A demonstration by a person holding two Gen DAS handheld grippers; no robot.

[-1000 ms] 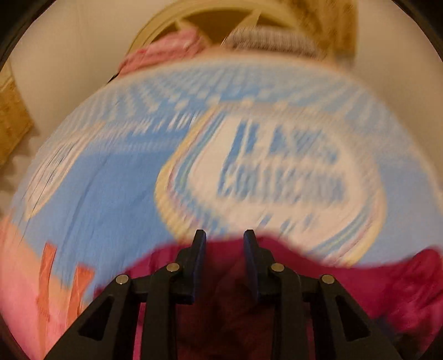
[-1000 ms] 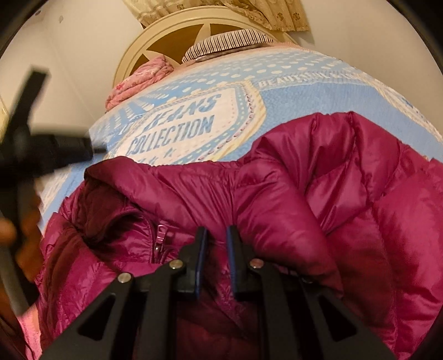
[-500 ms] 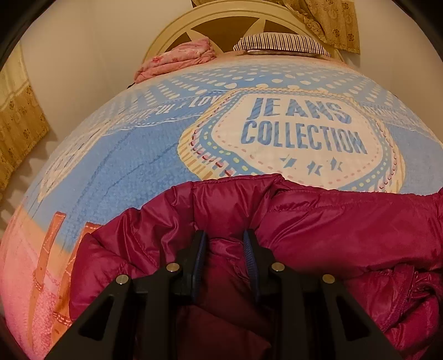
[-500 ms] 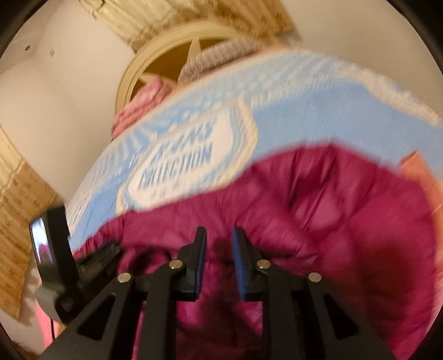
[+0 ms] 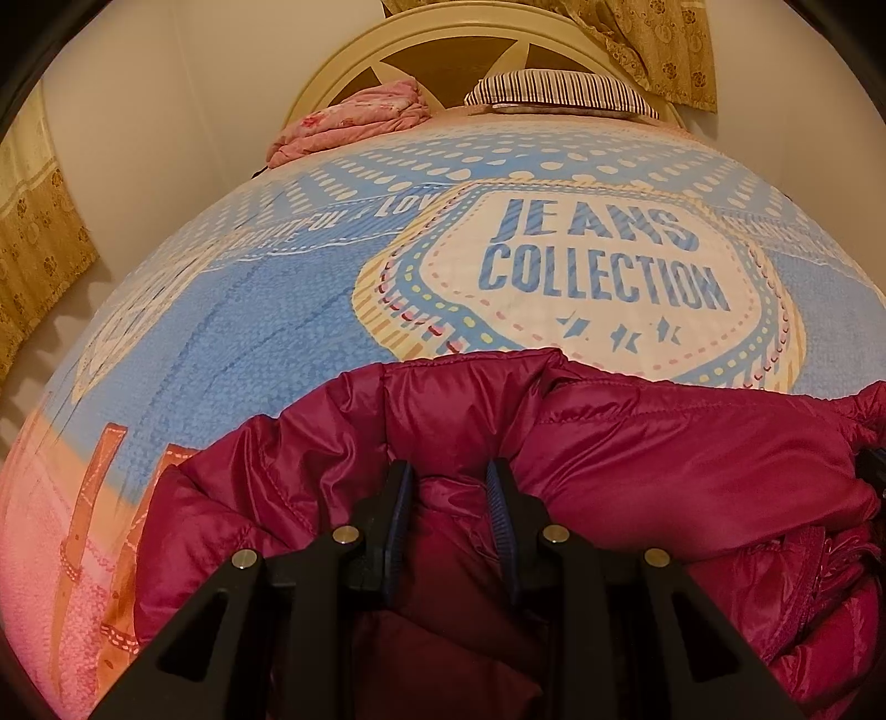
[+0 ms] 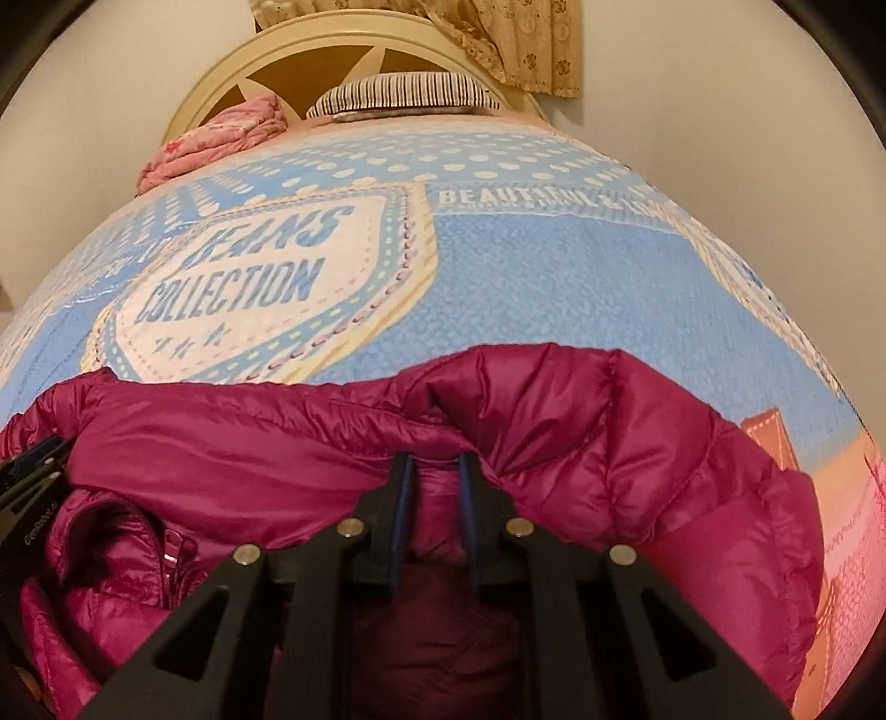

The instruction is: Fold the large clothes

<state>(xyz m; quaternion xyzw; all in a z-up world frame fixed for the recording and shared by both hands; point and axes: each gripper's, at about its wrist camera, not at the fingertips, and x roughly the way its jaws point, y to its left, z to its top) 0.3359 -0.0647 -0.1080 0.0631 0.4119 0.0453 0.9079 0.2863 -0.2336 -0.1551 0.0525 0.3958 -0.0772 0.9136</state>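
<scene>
Broadly, a bed covered by a light-blue printed fleece blanket (image 5: 266,310) fills both wrist views, its white badge reading "JEANS COLLECTION" (image 5: 598,266). Behind it stands a cream arched headboard (image 6: 232,72), with patterned beige curtains (image 5: 653,50) hanging at the wall. On the near end of the blanket lies the magenta quilted puffer jacket (image 5: 692,459), bunched up, its zipper (image 6: 170,559) showing on the left of the right wrist view. At the far end rest a striped pillow (image 6: 398,91) and, just beside it, a folded pink floral cloth (image 5: 354,119). The left gripper (image 5: 448,471) is clamped on a fold of the jacket, fabric pinched between its pads. The right gripper (image 6: 434,462) has just been closing further and pinches another fold of the jacket, its jaws narrower than the left's.
</scene>
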